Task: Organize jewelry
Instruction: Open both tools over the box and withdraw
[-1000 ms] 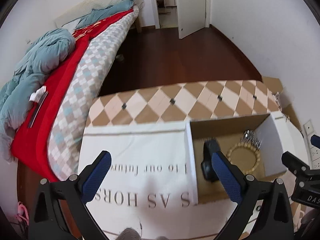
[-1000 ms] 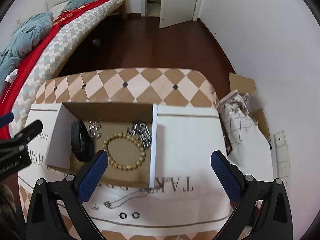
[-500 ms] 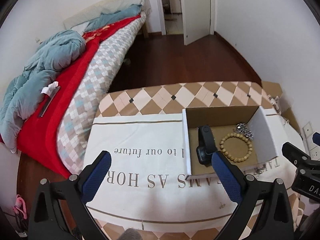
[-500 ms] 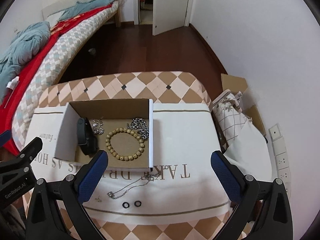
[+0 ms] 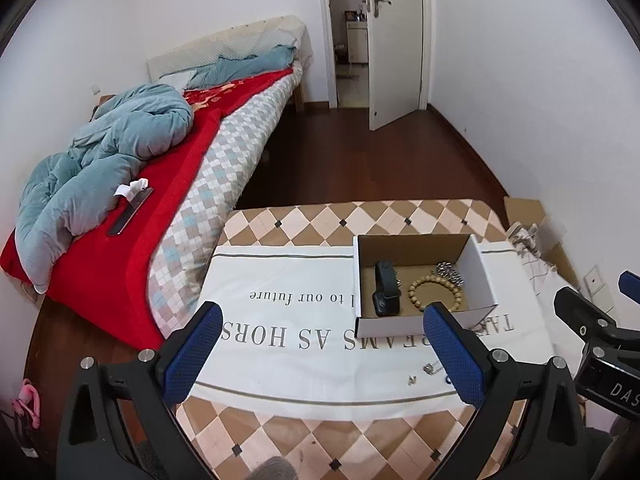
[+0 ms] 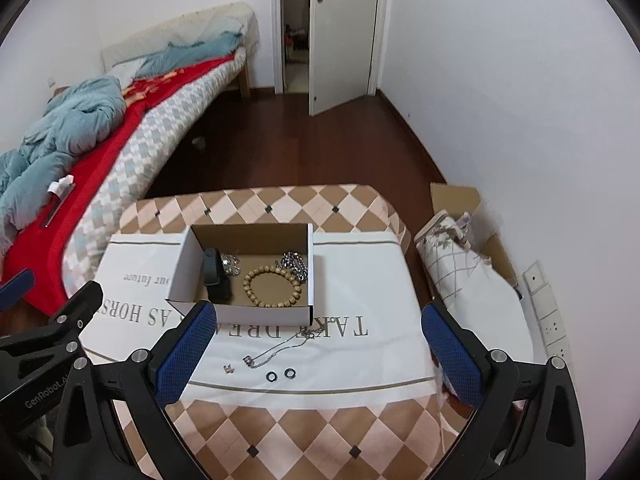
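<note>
Table [image 6: 280, 408] farther below than before; both tools [image 5: 322, 344] [image 6: 320, 344] raised, spread, empty; box [image 6: 240, 314] unmoved.

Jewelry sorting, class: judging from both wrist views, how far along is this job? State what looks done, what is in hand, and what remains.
Done: the cardboard box already holds a black watch, a beaded bracelet and silver chains.
In hand: nothing; the left gripper and right gripper are both open and empty.
Left: a thin necklace, two black rings and a small silver piece lie on the white cloth outside the box.
</note>
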### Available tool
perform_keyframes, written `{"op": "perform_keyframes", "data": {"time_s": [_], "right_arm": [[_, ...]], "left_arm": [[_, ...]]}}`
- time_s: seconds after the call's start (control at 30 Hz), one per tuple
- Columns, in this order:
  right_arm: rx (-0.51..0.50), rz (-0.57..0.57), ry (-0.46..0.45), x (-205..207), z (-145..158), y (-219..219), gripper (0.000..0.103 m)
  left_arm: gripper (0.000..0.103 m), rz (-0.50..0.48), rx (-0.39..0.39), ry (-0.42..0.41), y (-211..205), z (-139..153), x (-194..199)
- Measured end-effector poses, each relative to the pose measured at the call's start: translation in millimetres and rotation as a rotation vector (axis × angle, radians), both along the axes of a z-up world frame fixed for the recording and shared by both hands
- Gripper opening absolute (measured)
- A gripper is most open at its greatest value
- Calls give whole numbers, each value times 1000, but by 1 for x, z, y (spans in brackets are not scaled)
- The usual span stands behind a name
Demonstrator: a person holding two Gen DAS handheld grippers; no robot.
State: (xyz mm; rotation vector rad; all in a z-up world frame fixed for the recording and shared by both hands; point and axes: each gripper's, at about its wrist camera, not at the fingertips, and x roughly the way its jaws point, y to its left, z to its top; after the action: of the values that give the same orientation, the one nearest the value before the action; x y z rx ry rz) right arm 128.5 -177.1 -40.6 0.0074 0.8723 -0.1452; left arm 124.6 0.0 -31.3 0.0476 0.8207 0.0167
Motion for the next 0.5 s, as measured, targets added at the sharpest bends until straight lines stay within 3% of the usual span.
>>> {"op": "perform_keyframes", "data": {"time_s": [0.27,0.5], "right_arm": [[-5,5,-57,-37,28,4,103],[66,8,-88,-56,35,-4,103]], "left_arm": [[102,5,-7,-62,1,30,-32],[102,34,-6,-85,3,31,-46]]}}
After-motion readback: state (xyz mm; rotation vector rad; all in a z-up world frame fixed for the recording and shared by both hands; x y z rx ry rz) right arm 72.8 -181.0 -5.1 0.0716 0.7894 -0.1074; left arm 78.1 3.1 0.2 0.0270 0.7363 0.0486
